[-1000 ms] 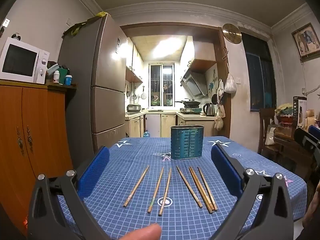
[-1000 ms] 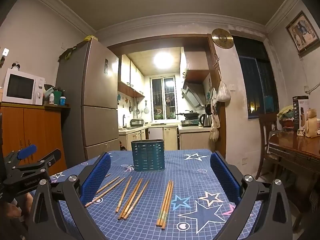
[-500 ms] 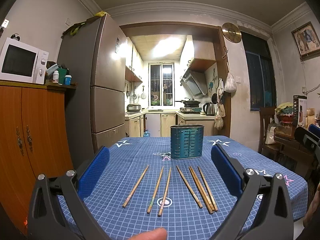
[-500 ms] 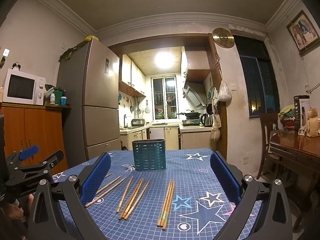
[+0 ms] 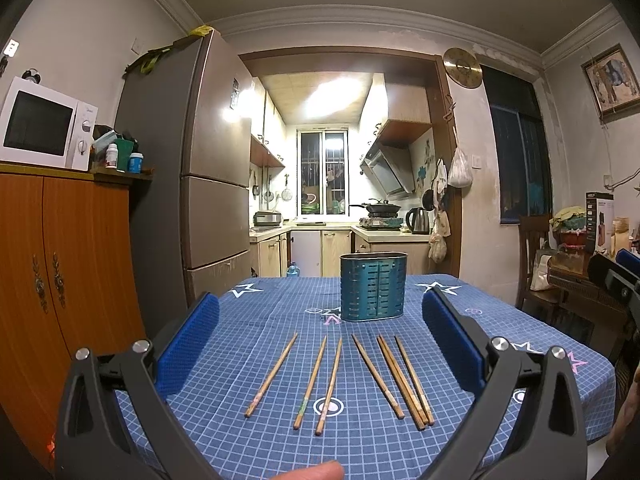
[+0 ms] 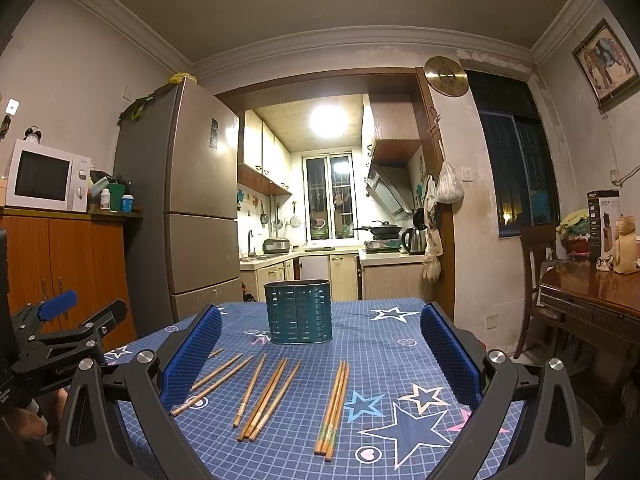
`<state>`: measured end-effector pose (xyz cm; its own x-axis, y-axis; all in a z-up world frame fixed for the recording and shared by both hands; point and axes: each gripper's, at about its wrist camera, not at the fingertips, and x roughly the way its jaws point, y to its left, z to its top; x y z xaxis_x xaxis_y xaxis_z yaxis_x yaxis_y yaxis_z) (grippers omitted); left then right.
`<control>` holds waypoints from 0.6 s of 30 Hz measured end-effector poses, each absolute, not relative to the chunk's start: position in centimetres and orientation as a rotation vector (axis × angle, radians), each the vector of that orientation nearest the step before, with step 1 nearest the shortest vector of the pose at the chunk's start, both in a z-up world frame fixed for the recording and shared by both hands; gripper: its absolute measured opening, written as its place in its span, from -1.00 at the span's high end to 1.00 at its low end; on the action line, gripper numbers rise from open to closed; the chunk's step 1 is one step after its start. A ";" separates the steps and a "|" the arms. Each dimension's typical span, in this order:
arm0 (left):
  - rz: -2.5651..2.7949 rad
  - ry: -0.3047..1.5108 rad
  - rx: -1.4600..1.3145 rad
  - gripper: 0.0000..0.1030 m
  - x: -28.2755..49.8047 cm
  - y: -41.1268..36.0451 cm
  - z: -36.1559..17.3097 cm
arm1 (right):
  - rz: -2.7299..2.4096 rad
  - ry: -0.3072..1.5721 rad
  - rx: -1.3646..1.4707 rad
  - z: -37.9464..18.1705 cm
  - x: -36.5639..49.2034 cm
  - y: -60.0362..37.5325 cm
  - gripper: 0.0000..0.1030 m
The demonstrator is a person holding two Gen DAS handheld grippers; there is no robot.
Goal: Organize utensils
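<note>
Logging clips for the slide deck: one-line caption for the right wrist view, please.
Open right tongs hover over chopsticks lying loose before an upright teal utensil holder on a blue star-print tablecloth.

Ahead of my left gripper (image 5: 320, 340) lies the surface (image 5: 500, 320), covered by a blue checked cloth printed with stars. Straight beyond my open fingers a teal slotted holder (image 5: 373, 287) stands upright on it, and between the holder and me wooden chopsticks (image 5: 336, 378) lie flat on the cloth, pointing away from me. Three of them lie spread apart toward my left finger; the others lie toward my right finger, the outer ones close together and touching near their thick ends.
</note>
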<state>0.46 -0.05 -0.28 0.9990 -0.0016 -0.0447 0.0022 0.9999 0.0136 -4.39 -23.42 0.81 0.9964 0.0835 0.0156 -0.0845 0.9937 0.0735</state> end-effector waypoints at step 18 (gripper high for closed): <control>0.006 0.054 0.014 -0.90 0.8 0.3 -0.3 | 0.090 -0.005 0.077 0.9 -4.1 -23.7 -0.94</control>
<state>0.80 0.34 -0.30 0.9985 0.0065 -0.0538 -0.0057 0.9999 0.0142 -4.13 -23.69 0.90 0.9960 0.0894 0.0085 -0.0898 0.9930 0.0766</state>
